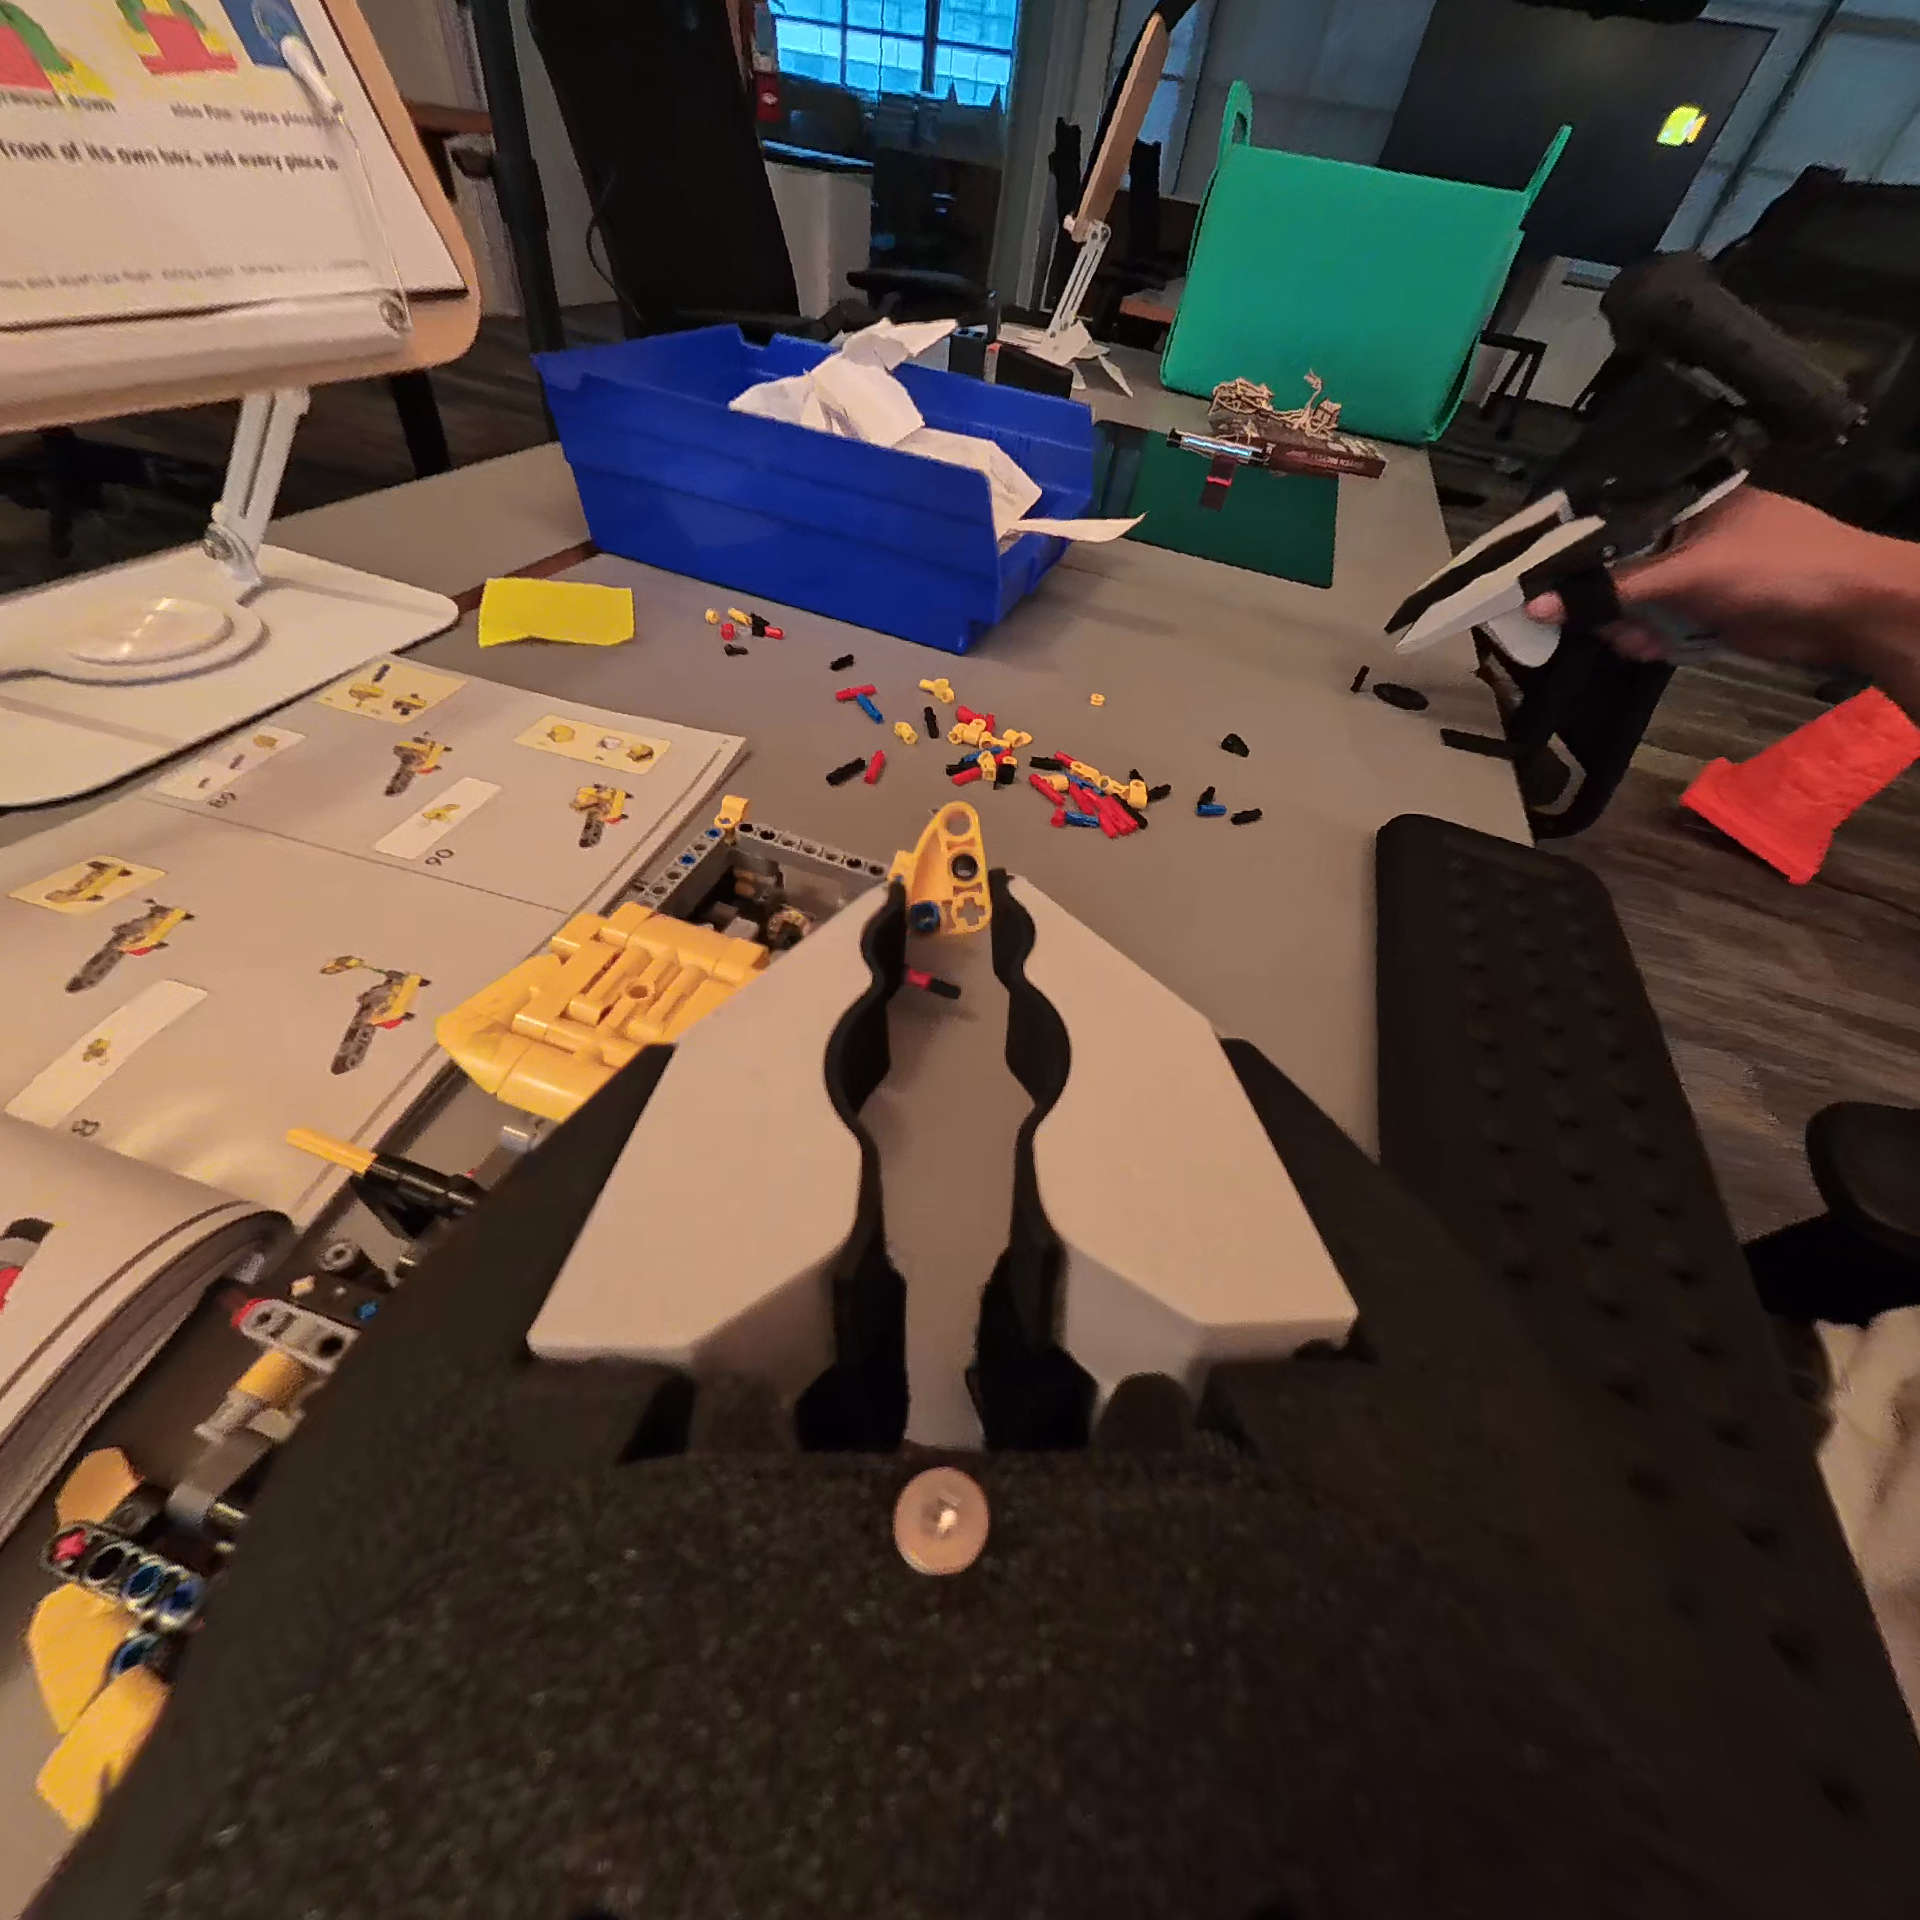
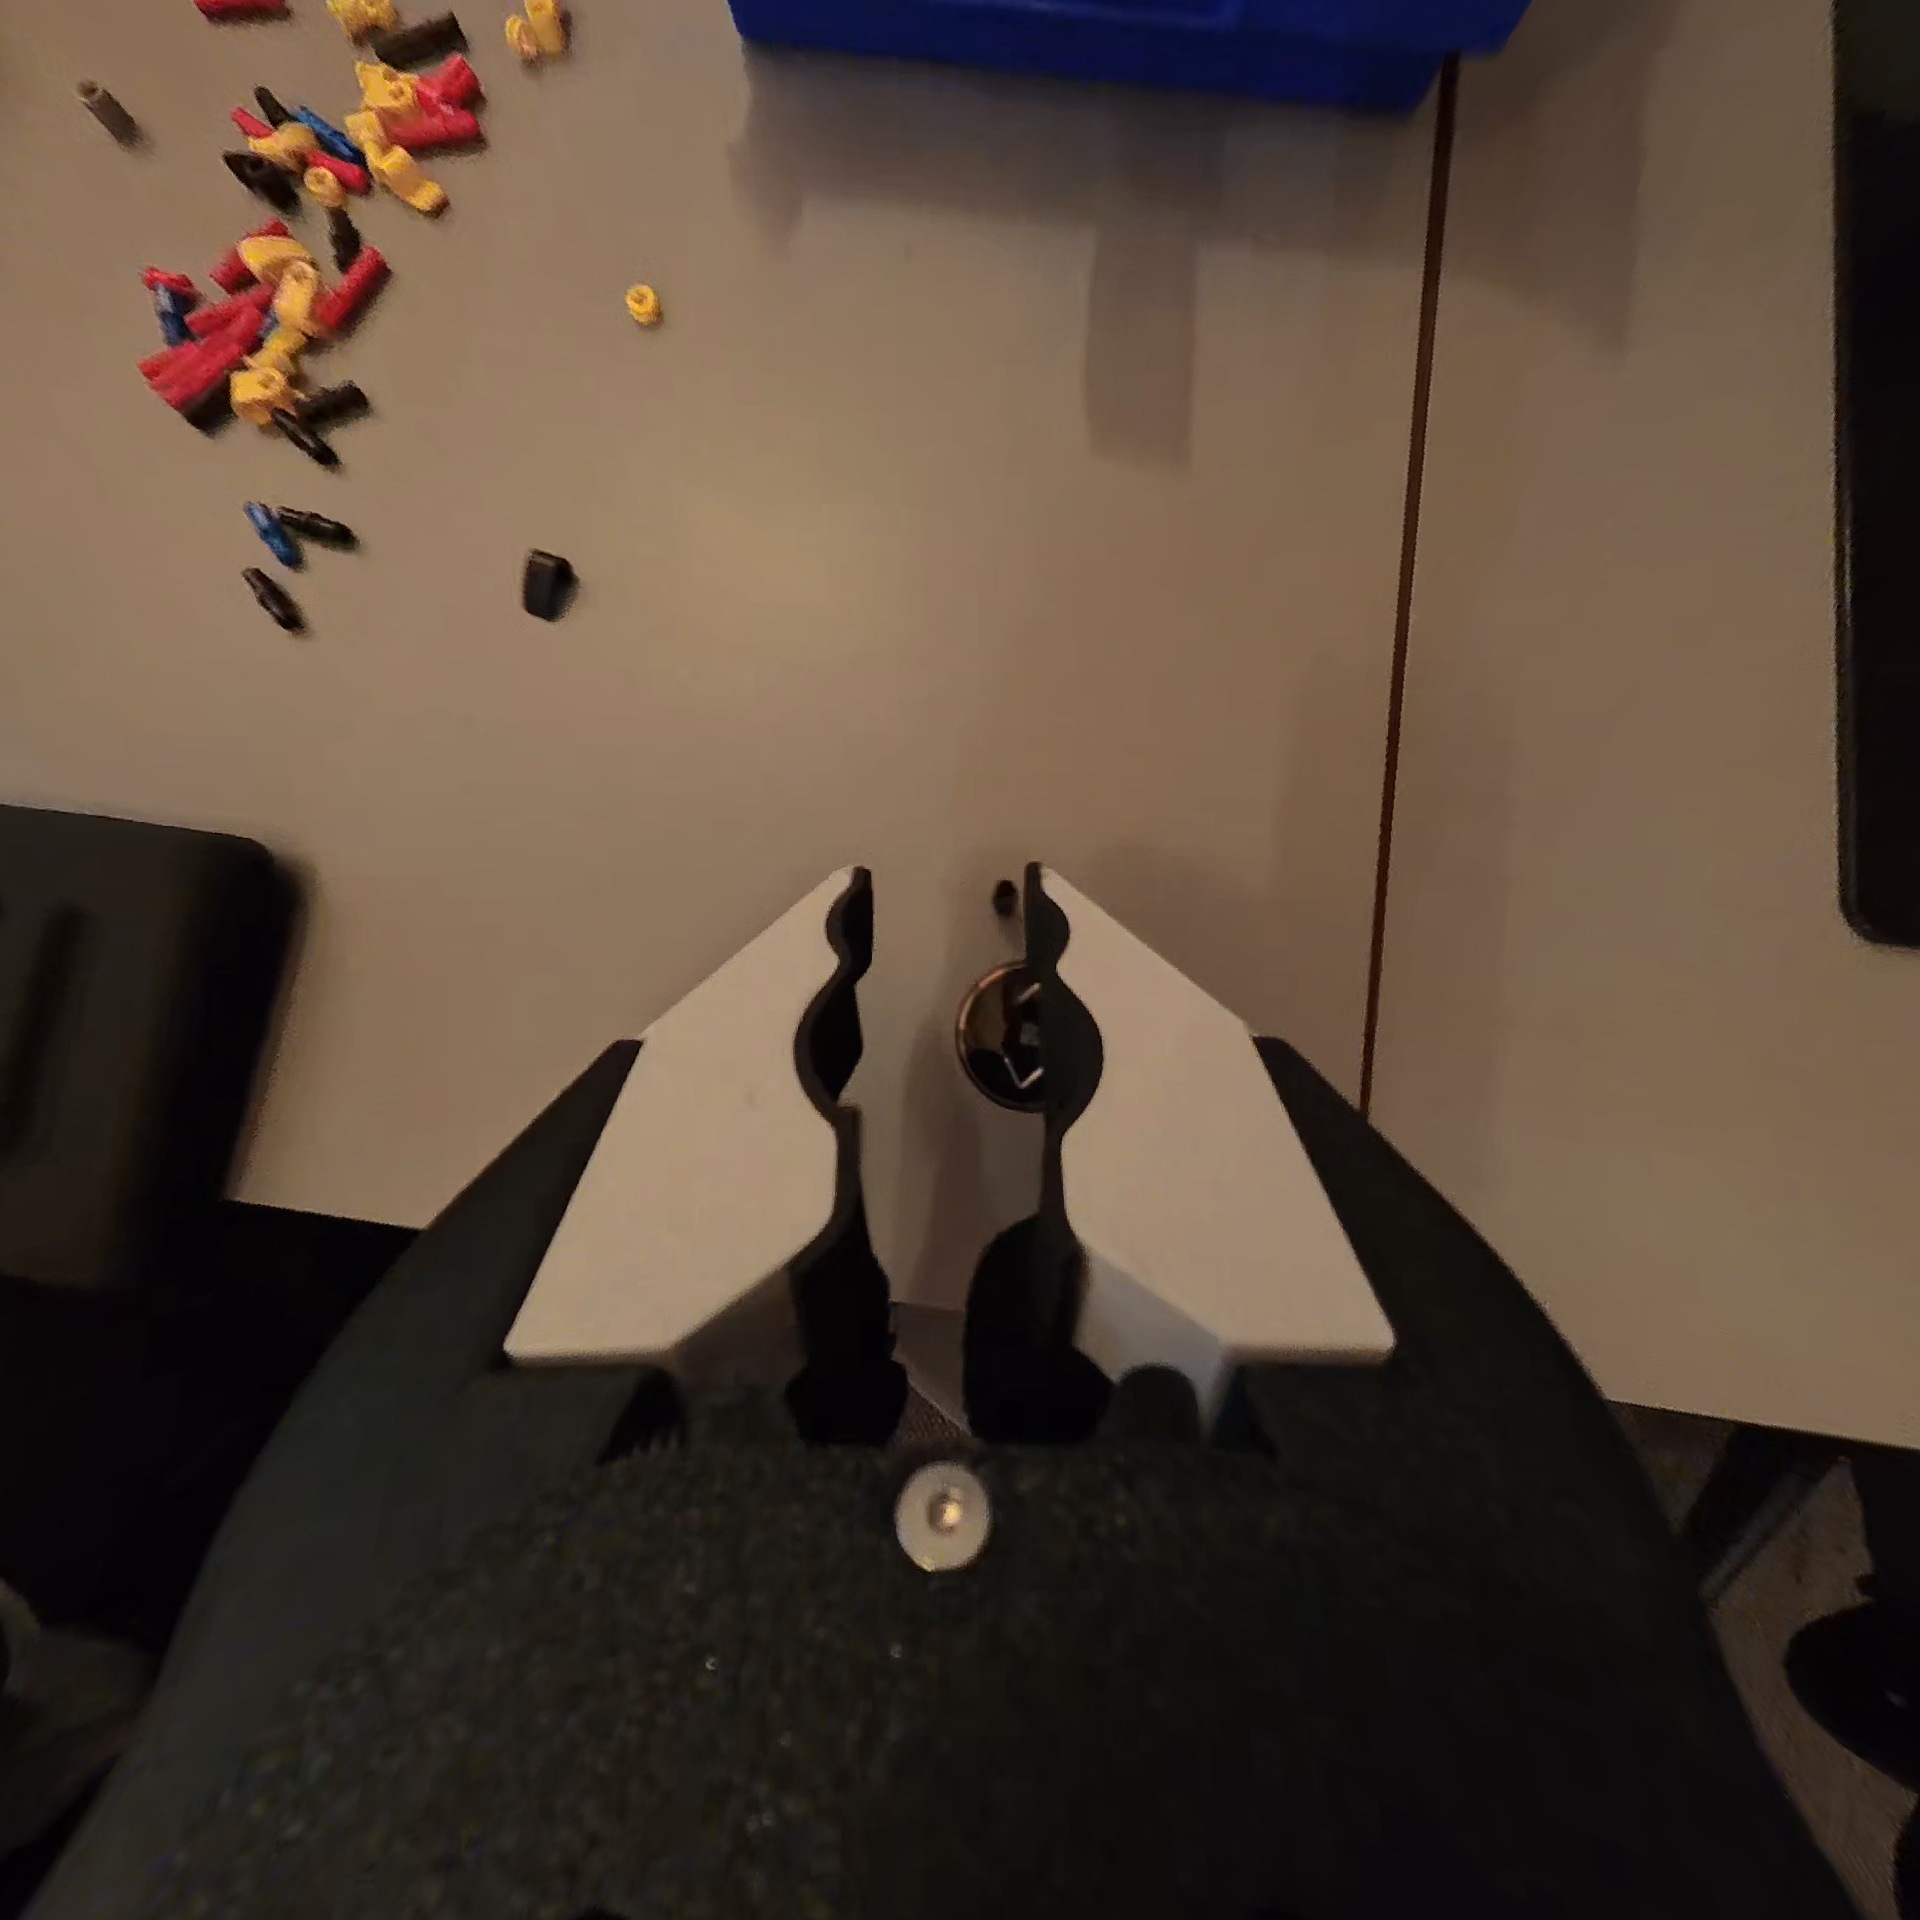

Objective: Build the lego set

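While our left gripper (image 1: 940, 883) is pinching a yellow piece (image 1: 948, 871) above the table (image 1: 1195, 623), jaws clenched on it, our right gripper (image 2: 945, 883) is hovering low near the table edge, jaws parted and holding nothing. We are seeing crumpled paper (image 1: 883, 400) filling the blue bin (image 1: 790, 499); loose pins (image 1: 1039, 774) are lying beside it.
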`<state>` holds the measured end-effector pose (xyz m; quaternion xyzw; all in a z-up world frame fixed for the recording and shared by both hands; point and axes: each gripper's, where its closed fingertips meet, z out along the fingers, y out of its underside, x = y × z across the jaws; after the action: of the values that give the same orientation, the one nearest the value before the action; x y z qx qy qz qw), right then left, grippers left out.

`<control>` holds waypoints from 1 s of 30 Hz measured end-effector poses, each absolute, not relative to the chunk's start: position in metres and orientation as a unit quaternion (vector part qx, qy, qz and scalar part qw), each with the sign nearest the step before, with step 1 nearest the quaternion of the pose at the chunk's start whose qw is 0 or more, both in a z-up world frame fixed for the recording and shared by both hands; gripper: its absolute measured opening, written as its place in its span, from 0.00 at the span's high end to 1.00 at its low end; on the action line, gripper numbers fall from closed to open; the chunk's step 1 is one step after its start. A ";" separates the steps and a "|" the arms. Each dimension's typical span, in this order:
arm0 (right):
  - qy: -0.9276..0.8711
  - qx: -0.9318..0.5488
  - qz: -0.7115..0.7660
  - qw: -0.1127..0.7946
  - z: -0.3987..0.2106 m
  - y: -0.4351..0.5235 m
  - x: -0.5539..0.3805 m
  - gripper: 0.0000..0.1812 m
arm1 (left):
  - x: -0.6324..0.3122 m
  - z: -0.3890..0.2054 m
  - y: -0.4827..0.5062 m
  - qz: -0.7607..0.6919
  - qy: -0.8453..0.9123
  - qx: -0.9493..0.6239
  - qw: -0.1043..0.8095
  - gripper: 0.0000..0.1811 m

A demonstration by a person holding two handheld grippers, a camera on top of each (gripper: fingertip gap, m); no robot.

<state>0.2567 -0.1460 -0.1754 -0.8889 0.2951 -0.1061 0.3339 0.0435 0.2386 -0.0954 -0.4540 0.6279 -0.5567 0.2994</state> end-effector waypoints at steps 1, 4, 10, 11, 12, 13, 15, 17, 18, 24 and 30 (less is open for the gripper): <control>0.297 -0.885 -0.105 0.343 -0.169 -0.142 0.255 0.84 | 0.043 -0.093 0.238 -0.555 0.629 -0.449 0.309 0.92; 0.279 -0.854 -0.064 0.434 -0.128 -0.088 0.234 0.84 | 0.045 -0.090 0.236 -0.535 0.635 -0.435 0.348 0.92; 0.200 -0.746 0.197 0.603 -0.067 0.110 0.111 0.80 | 0.051 -0.089 0.230 -0.397 0.671 -0.380 0.498 0.92; 0.197 -0.733 0.240 0.605 -0.067 0.135 0.092 0.81 | 0.051 -0.090 0.228 -0.374 0.677 -0.368 0.516 0.92; 0.190 -0.723 0.272 0.606 -0.068 0.157 0.076 0.81 | 0.050 -0.091 0.224 -0.357 0.684 -0.354 0.529 0.92; 0.178 -0.724 0.289 0.601 -0.072 0.175 0.062 0.81 | 0.050 -0.092 0.222 -0.342 0.687 -0.344 0.541 0.92; 0.167 -0.726 0.302 0.595 -0.078 0.200 0.048 0.81 | 0.048 -0.089 0.221 -0.330 0.685 -0.334 0.557 0.92; 0.163 -0.720 0.316 0.596 -0.077 0.209 0.044 0.82 | 0.047 -0.086 0.217 -0.335 0.683 -0.330 0.559 0.91; 0.158 -0.712 0.333 0.598 -0.075 0.211 0.041 0.85 | 0.046 -0.085 0.215 -0.339 0.682 -0.327 0.559 0.92; 0.144 -0.707 0.336 0.605 -0.077 0.214 0.038 0.96 | 0.043 -0.084 0.208 -0.342 0.687 -0.318 0.557 0.92; 0.110 -0.733 0.324 0.587 -0.088 0.201 0.050 0.96 | 0.039 -0.085 0.190 -0.486 0.675 -0.363 0.419 0.83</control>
<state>0.0496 0.2010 -0.0879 -0.7332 0.1101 0.3245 0.5874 0.0388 0.1900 -0.0846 -0.3632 0.6750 -0.4864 0.4194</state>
